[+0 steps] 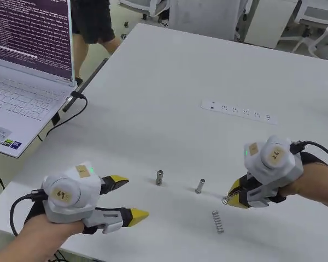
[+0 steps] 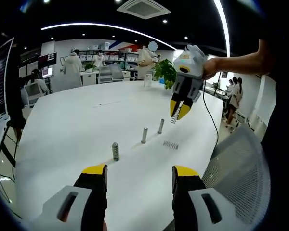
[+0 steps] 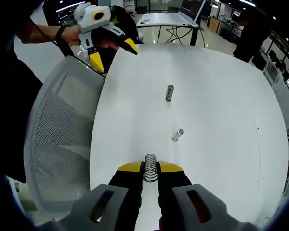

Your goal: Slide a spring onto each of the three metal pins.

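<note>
Steel wire, closely coiled, forms the spring (image 1: 226,200) that the right hand-held gripper (image 1: 236,198) has clamped between its yellow-tipped jaws in the head view, low over the smooth white surface (image 1: 169,109). Just left of those jaws stands a bare pin (image 1: 200,186), a short upright metal cylinder with a flat top. Farther left, a second pin (image 1: 159,177) already wears a coil. A loose spring (image 1: 217,221) lies flat near the person's edge, its long axis running roughly toward and away from the person. The left hand-held gripper (image 1: 128,197) hovers with its jaws spread apart and nothing between them, farther from the bare pin than the right one is.

In the left gripper view the pins stand in a row receding from the open jaws. The coiled one is nearest, the bare one next, and a third pin (image 2: 161,126) farthest. The clamped spring hangs tilted just above and beside that third pin, so it looks like the likely target. The spring's axis would need to come upright over it.

In the right gripper view the clamped spring shows almost end-on, a round ring of wire pinched across its sides and pointing forward along the jaws. The bare pin stands ahead and slightly right, and the coiled one is beyond it.
</note>
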Demonstrator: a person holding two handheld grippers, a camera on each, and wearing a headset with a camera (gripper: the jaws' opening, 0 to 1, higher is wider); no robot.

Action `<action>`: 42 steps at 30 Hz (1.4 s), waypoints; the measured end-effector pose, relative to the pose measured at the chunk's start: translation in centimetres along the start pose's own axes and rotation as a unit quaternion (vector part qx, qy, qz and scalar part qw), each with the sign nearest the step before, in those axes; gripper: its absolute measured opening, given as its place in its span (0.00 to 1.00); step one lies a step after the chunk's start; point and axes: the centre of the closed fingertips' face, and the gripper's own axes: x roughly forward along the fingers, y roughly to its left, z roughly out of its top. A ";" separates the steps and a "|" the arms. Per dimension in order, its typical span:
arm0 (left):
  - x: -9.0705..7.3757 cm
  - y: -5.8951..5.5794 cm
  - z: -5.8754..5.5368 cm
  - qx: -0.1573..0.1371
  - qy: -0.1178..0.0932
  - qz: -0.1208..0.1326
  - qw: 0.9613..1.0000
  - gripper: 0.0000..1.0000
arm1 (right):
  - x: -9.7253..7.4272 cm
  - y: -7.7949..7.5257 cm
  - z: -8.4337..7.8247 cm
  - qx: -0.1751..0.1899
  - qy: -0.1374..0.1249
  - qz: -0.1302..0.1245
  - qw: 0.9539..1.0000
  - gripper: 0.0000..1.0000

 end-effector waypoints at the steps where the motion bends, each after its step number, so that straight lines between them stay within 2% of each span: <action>1: -0.1 0.0 -0.1 -0.001 0.000 0.001 1.000 0.49 | 0.1 -0.3 0.1 -0.001 0.003 0.001 1.000 0.09; 7: -0.7 0.4 -0.5 -0.008 -0.001 0.011 1.000 0.49 | 0.6 -1.8 0.8 -0.011 0.014 0.001 1.000 0.09; 18: -1.5 1.1 -0.4 -0.015 -0.008 0.030 0.999 0.52 | 1.6 -4.1 2.4 -0.023 0.020 -0.003 1.000 0.09; 28: -2.7 1.5 -0.3 -0.023 -0.013 0.044 0.999 0.51 | 2.6 -4.9 3.0 -0.043 0.036 0.003 0.998 0.09; 36: -3.0 1.7 -0.4 -0.030 -0.015 0.052 0.998 0.50 | 3.7 -5.3 2.5 -0.064 0.057 0.003 0.996 0.09; 42: -3.2 1.7 -0.4 -0.035 -0.016 0.055 0.998 0.50 | 4.0 -5.3 2.6 -0.067 0.059 0.004 0.996 0.09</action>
